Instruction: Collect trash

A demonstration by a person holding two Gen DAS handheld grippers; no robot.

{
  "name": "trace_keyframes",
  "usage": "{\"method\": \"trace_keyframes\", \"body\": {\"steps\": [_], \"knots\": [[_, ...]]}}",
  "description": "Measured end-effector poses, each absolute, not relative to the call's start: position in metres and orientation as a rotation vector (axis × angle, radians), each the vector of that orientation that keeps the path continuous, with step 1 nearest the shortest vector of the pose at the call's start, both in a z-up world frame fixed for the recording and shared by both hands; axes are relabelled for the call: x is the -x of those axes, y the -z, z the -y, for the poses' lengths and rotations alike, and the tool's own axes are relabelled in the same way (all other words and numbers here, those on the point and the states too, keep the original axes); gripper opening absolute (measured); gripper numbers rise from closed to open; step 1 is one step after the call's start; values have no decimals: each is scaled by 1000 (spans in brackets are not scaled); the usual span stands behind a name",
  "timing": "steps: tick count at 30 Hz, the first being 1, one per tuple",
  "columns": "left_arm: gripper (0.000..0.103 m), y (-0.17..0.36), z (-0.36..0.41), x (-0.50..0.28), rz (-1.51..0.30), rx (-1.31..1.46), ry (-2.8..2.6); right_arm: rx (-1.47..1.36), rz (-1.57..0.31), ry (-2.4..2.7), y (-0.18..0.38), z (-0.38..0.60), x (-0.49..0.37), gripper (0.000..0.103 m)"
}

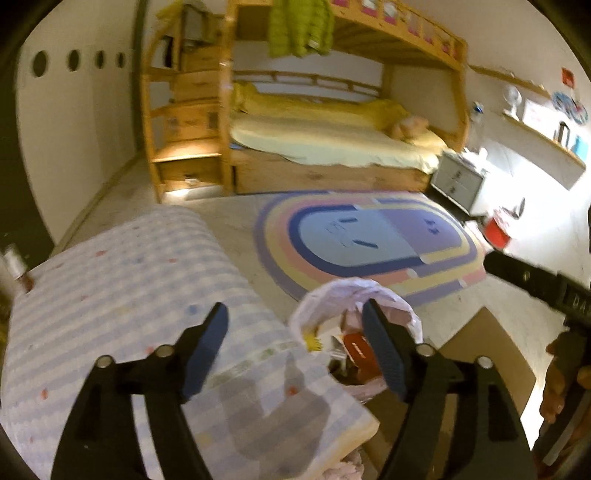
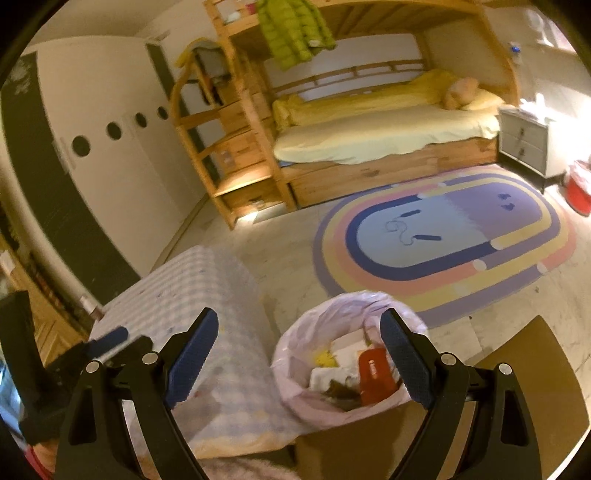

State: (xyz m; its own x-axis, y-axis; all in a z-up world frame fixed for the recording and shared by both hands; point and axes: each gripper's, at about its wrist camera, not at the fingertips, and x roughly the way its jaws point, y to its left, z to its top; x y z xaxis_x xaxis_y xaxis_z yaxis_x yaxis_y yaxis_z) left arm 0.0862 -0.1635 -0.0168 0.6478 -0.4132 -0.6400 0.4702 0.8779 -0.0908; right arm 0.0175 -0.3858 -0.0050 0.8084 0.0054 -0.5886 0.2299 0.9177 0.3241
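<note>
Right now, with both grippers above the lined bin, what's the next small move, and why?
Probably lift the left gripper away from the trash bin and look for more litter. Its jaws stand open with nothing between them, the right gripper is open and empty too, and a red packet already lies in the bin.

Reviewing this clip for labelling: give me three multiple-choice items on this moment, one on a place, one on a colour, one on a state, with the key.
1. Where does the lined bin stand?
A. on the bunk bed
B. on the floor beside the checked cloth
C. on the nightstand

2. What colour is the jacket hanging from the upper bunk?
A. green
B. red
C. black

3. How do the right gripper jaws stand?
A. shut on a wrapper
B. shut on nothing
C. open, holding nothing

Key: 1 B, the bin sits on the floor against the checked cloth; 2 A, the jacket is bright green; 3 C, the pads are wide apart with only the bin seen beyond them.
</note>
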Motion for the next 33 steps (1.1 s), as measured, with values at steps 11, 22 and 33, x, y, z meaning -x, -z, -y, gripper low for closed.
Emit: {"method": "trace_keyframes", "body": {"steps": [11,22,33], "knots": [[96,-32,68,-39,-704,-68,284,-257,-659,-108,-38,290,-4,91],[96,-53,-15,18,-712,-44,18,-103,-673,-292,-74,207,11,93],[96,-67,-55,66,-726,-9,-87,2,-627,-342,-100,169,51,93]]}}
